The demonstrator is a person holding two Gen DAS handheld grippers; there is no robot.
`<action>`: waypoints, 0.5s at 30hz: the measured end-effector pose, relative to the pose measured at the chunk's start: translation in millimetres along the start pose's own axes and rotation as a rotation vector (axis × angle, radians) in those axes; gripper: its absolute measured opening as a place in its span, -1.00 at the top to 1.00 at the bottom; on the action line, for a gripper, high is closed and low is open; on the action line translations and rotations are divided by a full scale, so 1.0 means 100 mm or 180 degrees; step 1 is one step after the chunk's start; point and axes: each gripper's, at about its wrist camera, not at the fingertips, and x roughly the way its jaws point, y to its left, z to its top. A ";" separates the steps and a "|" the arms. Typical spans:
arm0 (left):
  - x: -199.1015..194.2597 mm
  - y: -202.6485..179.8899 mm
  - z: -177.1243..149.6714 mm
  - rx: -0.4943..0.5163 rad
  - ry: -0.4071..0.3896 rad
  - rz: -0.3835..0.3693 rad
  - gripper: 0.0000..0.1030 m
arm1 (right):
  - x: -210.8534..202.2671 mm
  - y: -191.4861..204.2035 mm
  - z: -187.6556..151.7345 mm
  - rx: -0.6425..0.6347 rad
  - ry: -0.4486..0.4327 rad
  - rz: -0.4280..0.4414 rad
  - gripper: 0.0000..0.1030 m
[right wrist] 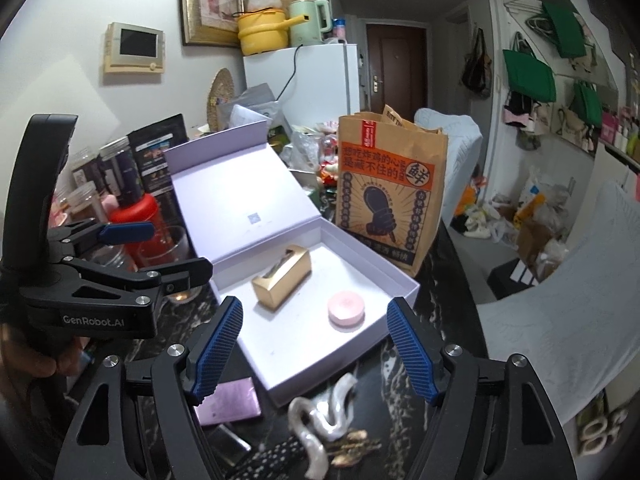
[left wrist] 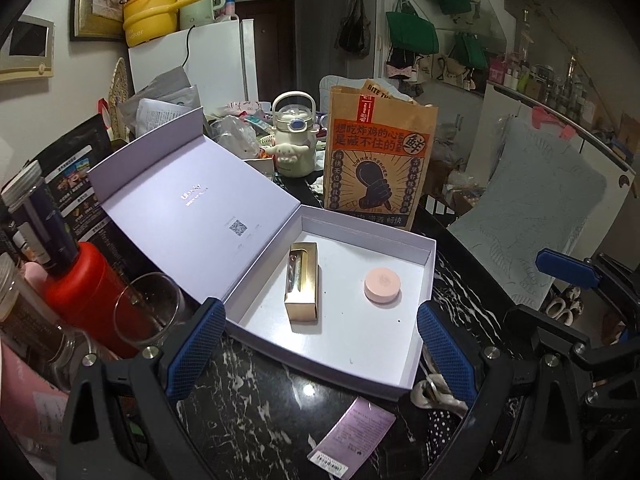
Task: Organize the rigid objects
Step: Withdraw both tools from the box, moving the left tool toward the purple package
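Observation:
An open lavender box [left wrist: 414, 356] [right wrist: 400, 280] lies on the black marble table, lid folded back to the left. Inside are a small gold box [left wrist: 303, 286] [right wrist: 282, 278] and a round pink tin [left wrist: 382, 285] [right wrist: 346, 307]. My left gripper [left wrist: 318, 348] is open and empty, just in front of the box's near edge; it also shows in the right wrist view [right wrist: 156, 250]. My right gripper [right wrist: 314, 354] is open and empty over the box's near corner. A pearly white hair clip [right wrist: 324, 420] [left wrist: 434, 394] and a purple card [left wrist: 352, 438] [right wrist: 230, 402] lie on the table before the box.
A printed paper bag [left wrist: 378, 160] [right wrist: 390, 188] stands right behind the box. A red bottle [left wrist: 86, 292], a glass [left wrist: 148, 310] and jars crowd the left side. A cream kettle [left wrist: 294, 136] stands at the back. A pale cushioned chair [right wrist: 560, 312] is on the right.

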 end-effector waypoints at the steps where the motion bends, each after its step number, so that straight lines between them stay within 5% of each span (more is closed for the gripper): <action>1: -0.05 0.00 -0.04 0.0001 -0.0015 -0.0003 -0.90 | -0.03 0.02 -0.03 0.0002 -0.0005 0.0014 -0.46; 15: -0.35 -0.05 -0.45 0.0175 -0.0163 0.0072 -0.90 | -0.23 0.29 -0.45 -0.0069 0.0045 0.0026 -0.46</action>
